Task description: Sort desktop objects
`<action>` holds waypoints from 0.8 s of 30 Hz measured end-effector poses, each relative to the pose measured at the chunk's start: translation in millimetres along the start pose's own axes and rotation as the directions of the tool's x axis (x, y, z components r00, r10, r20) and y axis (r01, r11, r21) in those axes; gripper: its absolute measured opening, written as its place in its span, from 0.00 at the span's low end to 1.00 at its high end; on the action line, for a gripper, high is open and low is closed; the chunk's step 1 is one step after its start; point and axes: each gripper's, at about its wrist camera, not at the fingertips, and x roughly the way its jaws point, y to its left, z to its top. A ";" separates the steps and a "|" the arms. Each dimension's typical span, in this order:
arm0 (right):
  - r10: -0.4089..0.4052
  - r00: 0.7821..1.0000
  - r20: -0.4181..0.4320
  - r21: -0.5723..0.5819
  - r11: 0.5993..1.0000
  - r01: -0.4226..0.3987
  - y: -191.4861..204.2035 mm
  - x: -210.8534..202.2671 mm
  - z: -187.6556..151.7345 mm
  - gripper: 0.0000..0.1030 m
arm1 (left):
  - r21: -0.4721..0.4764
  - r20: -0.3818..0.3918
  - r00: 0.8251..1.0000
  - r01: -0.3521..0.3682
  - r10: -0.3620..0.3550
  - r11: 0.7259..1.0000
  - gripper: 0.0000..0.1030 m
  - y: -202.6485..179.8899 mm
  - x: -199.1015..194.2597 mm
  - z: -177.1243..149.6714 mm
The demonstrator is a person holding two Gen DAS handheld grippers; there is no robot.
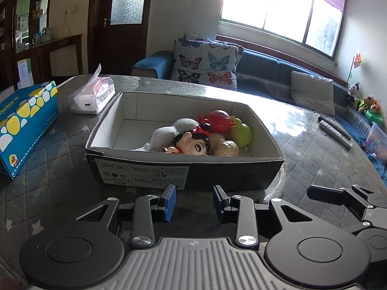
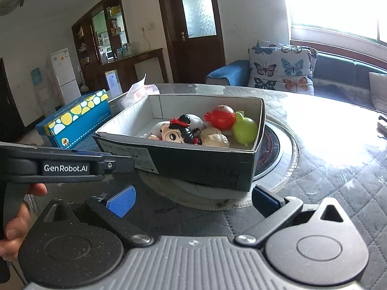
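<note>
Sitting on the quilted bench (image 1: 60, 169): a black cardboard box (image 1: 183, 174) with a white inside, its near wall carrying a printed label. Lying inside it, crowded toward the right end: a big-headed doll (image 1: 193, 142) with dark hair and a red bow, a white cloth bundle (image 1: 169, 133) behind the doll, a red round toy (image 1: 216, 118), a green round toy (image 1: 241, 133) touching the red one, and a tan lumpy toy (image 1: 225, 147) against the doll. Leaving the left half of the box floor bare.

Hovering just in front of the box's near wall: left tongs (image 1: 194, 205), blue pads parted with a moderate gap, gripping nothing. Showing at the left edge of the right wrist view, these same tongs with a hand (image 2: 17, 217) wrapped round the handle.

Hanging near the box's right front corner: right tongs (image 2: 193, 199), pads spread wide apart, holding nothing.

Resting left of the box: a blue tissue carton (image 1: 26, 123) with yellow and white dots, and behind it a soft tissue pack (image 1: 93, 96) with a sheet sticking up. Lying well apart toward the far right of the bench: two dark remotes (image 1: 335, 130).
</note>
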 end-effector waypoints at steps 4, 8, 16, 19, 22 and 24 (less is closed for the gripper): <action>-0.010 1.000 -0.015 0.006 1.000 0.010 0.4 4.3 -1.0 1.00 | 0.008 -0.010 0.999 -0.031 0.031 0.999 0.35 1.4 3.9 -1.6; -0.015 0.999 -0.031 0.014 1.000 0.016 1.1 9.5 -2.7 1.00 | 0.007 -0.020 0.999 -0.040 0.040 0.999 0.36 3.2 5.5 -2.3; -0.016 0.998 -0.054 0.004 1.000 0.016 7.1 15.9 -3.4 1.00 | 0.051 -0.025 0.997 -0.070 0.071 0.996 0.36 0.0 8.4 -5.0; -0.012 0.998 -0.057 0.003 1.000 0.012 8.8 17.1 -2.6 1.00 | 0.063 -0.031 0.996 -0.079 0.081 0.995 0.36 -0.4 10.2 -5.3; -0.013 0.998 -0.061 0.002 1.000 0.013 10.0 18.9 -2.4 1.00 | 0.061 -0.037 0.996 -0.080 0.083 0.995 0.36 0.5 11.9 -5.9; -0.013 0.998 -0.066 0.003 1.000 0.013 10.5 20.9 -2.3 1.00 | 0.060 -0.042 0.996 -0.082 0.085 0.995 0.36 1.2 13.2 -6.3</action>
